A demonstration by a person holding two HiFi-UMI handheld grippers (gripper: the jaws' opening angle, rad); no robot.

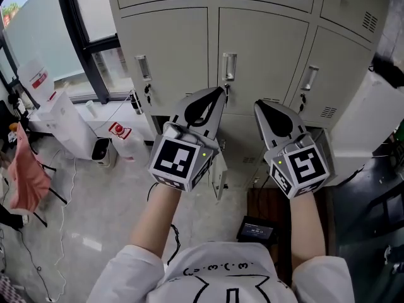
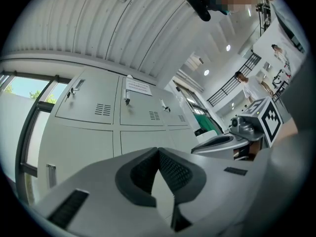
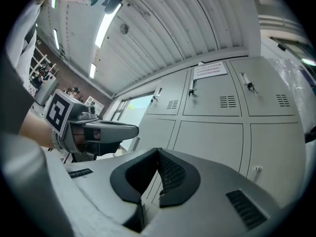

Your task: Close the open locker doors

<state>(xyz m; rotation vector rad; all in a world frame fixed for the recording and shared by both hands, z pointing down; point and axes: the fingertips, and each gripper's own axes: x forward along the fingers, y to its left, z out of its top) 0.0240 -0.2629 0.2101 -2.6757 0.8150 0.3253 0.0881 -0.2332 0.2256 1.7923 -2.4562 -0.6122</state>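
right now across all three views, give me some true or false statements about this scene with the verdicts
1. The left gripper and the right gripper both have their jaws shut on nothing. True.
2. The right gripper touches a locker handle. False: it hangs in the air, touching nothing.
3. A pink cloth hangs at the head view's left edge. True.
4. The middle locker door above the grippers stands wide open. False: it sits flush and shut.
5. A paper notice is stuck on an upper locker door. True.
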